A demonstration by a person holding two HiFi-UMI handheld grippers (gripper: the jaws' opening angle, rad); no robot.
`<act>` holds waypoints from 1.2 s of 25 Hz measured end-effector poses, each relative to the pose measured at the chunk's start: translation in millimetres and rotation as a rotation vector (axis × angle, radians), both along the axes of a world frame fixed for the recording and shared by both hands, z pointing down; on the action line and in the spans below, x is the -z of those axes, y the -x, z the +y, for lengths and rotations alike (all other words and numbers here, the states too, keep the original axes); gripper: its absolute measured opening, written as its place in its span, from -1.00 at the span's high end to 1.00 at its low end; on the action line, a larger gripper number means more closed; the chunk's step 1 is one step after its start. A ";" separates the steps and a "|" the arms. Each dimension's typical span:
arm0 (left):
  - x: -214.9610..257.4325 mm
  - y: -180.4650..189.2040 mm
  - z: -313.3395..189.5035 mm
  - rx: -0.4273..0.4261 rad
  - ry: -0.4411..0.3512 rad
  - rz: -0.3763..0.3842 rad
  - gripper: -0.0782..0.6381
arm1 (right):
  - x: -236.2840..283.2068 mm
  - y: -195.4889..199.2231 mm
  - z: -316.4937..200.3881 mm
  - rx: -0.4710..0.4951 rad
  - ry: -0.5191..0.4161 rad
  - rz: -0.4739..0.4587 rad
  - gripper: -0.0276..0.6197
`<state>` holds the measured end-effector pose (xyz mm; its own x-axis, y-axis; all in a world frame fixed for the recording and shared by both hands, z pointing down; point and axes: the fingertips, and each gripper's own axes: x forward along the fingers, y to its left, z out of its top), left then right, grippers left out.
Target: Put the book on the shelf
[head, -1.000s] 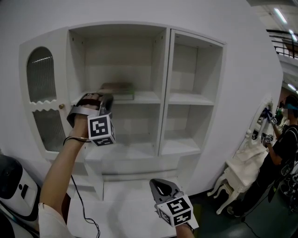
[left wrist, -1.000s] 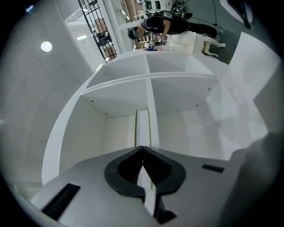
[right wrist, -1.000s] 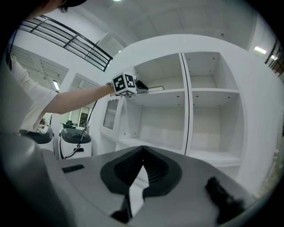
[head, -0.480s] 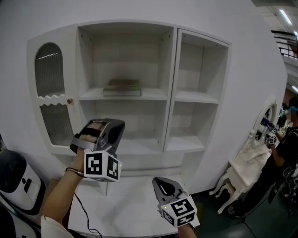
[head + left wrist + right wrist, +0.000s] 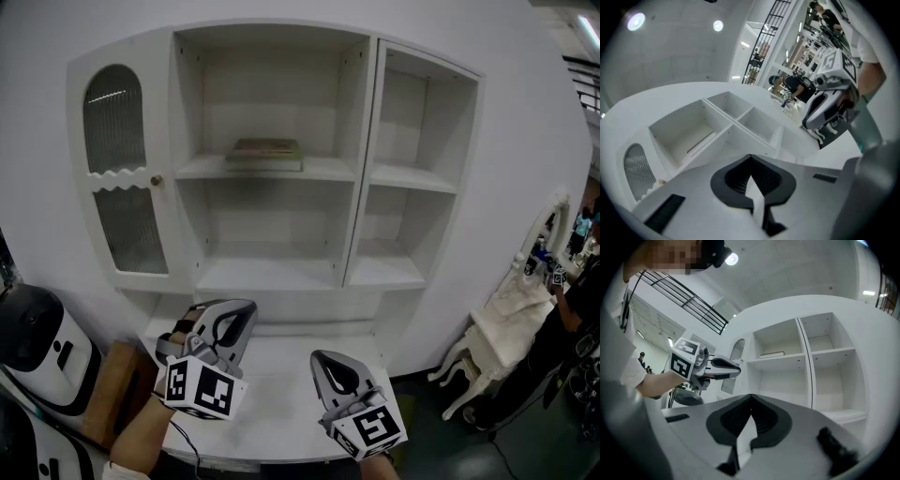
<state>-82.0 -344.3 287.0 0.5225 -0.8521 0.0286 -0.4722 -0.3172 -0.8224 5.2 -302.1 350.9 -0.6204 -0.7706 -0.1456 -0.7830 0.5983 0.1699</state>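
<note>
Though empty, left hand-held gripper (image 5: 239, 319) and right hand-held gripper (image 5: 325, 364) clenched; flat book (image 5: 265, 153) on white shelf (image 5: 328, 170)

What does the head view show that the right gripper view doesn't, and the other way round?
Only the head view: the right gripper seen from outside, and the carved white furniture at right. Only the right gripper view: a ceiling lamp and a black railing. Both: the book lying on the shelf, and the left gripper.
</note>
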 end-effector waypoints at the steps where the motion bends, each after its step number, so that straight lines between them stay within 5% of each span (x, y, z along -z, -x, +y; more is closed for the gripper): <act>1: -7.9 0.5 6.2 -0.012 0.032 0.036 0.76 | -1.9 2.5 1.9 0.009 -0.002 -0.002 0.88; 10: -72.7 -7.2 47.5 -0.108 0.308 0.380 0.76 | -32.0 17.2 9.9 0.078 0.054 -0.012 0.88; 17: -86.2 2.4 52.9 -0.120 0.410 0.615 0.76 | -38.1 36.1 16.0 0.129 0.046 0.022 0.88; 23: -112.7 7.8 49.3 -0.064 0.398 0.605 0.76 | -47.2 53.9 12.4 0.145 0.034 0.106 0.88; 30: -118.5 4.6 55.3 -0.109 0.435 0.654 0.76 | -58.2 59.9 12.2 0.156 0.051 0.105 0.88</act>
<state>-86.7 -289.0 405.5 0.6279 -0.7782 0.0052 -0.7649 -0.6184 -0.1804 -54.7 -289.9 409.1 -0.7424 -0.6690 -0.0371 -0.6600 0.7206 0.2123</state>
